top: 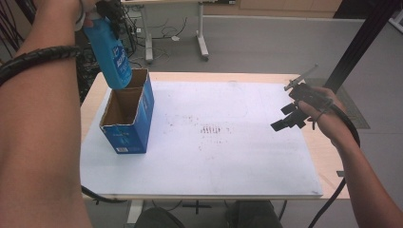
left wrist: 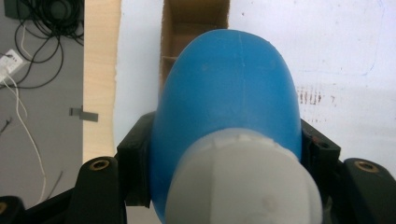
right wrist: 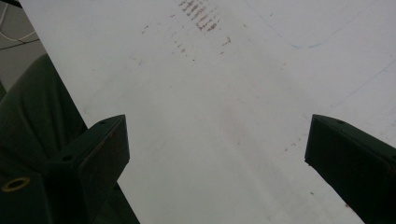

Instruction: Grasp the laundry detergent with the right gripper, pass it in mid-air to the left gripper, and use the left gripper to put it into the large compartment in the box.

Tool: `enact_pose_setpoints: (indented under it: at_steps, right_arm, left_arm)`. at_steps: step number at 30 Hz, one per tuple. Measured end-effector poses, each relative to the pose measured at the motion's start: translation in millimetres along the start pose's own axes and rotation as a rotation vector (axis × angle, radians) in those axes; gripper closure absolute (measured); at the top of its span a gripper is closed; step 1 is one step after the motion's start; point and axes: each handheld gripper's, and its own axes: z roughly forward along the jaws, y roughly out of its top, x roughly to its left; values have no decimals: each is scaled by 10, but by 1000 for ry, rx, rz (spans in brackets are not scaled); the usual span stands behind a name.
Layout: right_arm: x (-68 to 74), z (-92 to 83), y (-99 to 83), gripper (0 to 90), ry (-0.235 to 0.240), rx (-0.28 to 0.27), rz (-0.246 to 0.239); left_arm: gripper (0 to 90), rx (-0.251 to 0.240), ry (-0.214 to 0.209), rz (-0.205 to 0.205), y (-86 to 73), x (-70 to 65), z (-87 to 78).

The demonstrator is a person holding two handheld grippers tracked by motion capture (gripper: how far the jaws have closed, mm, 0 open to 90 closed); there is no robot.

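The blue plastic bottle (top: 110,54) hung in the upper left of the high view, its base lowest, tilted over the open top of the blue cardboard box (top: 129,118). The bottle's bottom edge appeared level with or just inside the far rim of the box; whether it touched the cardboard could not be told. The left claw (top: 108,10) pinched the bottle near its neck, close under the pale grey cap (left wrist: 243,179). In the left gripper view the black jaws pressed on either side of the blue body, with the box interior beyond it at the top of the frame.

The bottle looked rigid and smooth, probably slippery, and of moderate weight if filled. Held up by the neck, it could swing or slide in the grip, so a hold just below the cap shoulder seemed the soundest place. The box looked light and thin-walled, likely to shift if nudged.

The right claw (top: 291,116) hovered at the right of the high view, spread wide with nothing between its jaws, over the white surface (top: 228,156), well apart from bottle and box.
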Motion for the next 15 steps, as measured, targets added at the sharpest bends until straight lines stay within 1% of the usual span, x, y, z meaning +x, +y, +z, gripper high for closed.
enact_pose_setpoints:
  at_steps: [2, 8, 12, 15]
  right_arm:
    - [3, -6, -3, 61, -4, 4, 1]
    - [23, -15, 0, 61, -5, 11, 0]
    - [43, -18, 12, 61, -4, 14, -9]
    - [51, -23, 16, 61, -8, 11, -12]
  left_arm:
    - [367, -5, -4, -11, 3, 24, 3]
    - [367, 2, 2, -17, 0, 39, 42]
    - [367, 5, -1, -27, -1, 75, 71]
    - [367, -2, -3, -42, -3, 102, 98]
